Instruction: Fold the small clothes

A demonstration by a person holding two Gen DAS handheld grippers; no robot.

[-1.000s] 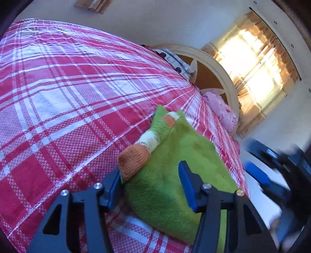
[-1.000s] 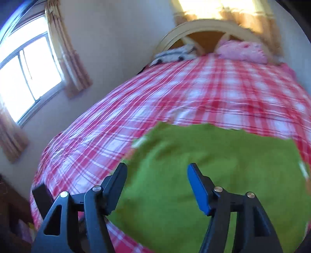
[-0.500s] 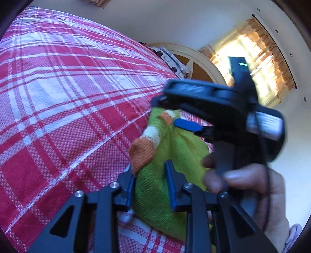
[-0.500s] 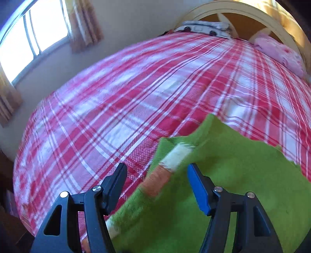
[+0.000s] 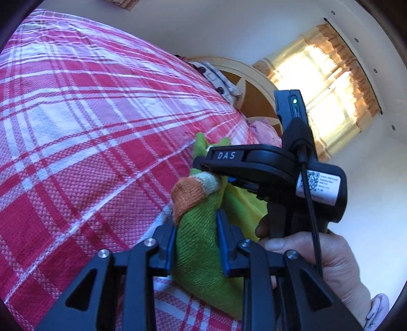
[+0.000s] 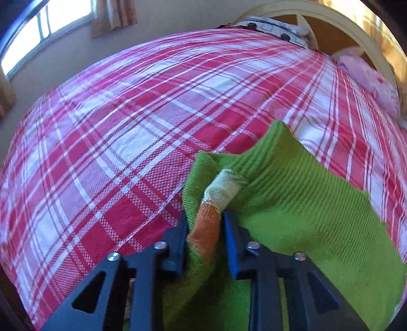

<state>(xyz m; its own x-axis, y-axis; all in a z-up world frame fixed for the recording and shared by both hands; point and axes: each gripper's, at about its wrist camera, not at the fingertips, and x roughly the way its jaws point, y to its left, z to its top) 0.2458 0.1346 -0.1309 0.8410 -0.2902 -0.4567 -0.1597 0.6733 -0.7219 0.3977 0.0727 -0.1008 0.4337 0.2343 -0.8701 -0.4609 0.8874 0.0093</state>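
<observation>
A small green knitted sweater (image 5: pixel 203 244) with an orange and white striped cuff (image 5: pixel 189 193) lies folded on the red plaid bed (image 5: pixel 76 142). My left gripper (image 5: pixel 195 226) is shut on the green fabric just below the cuff. My right gripper (image 6: pixel 206 224) is shut on the sweater at the orange part of the cuff (image 6: pixel 206 224); the green body (image 6: pixel 305 203) spreads to the right. In the left wrist view the right gripper's black body (image 5: pixel 269 168) and the hand holding it sit right above the sweater.
The cream headboard (image 6: pixel 330 23) stands at the far end, with a patterned pillow (image 6: pixel 277 28) and a pink pillow (image 6: pixel 368 79) against it. Curtained windows are on the left (image 6: pixel 45 23) and behind the headboard (image 5: pixel 328 76).
Both grippers closed from wide open onto the sweater. The right gripper swung in over the sweater to the striped cuff, and the left moved closer to the fabric.
</observation>
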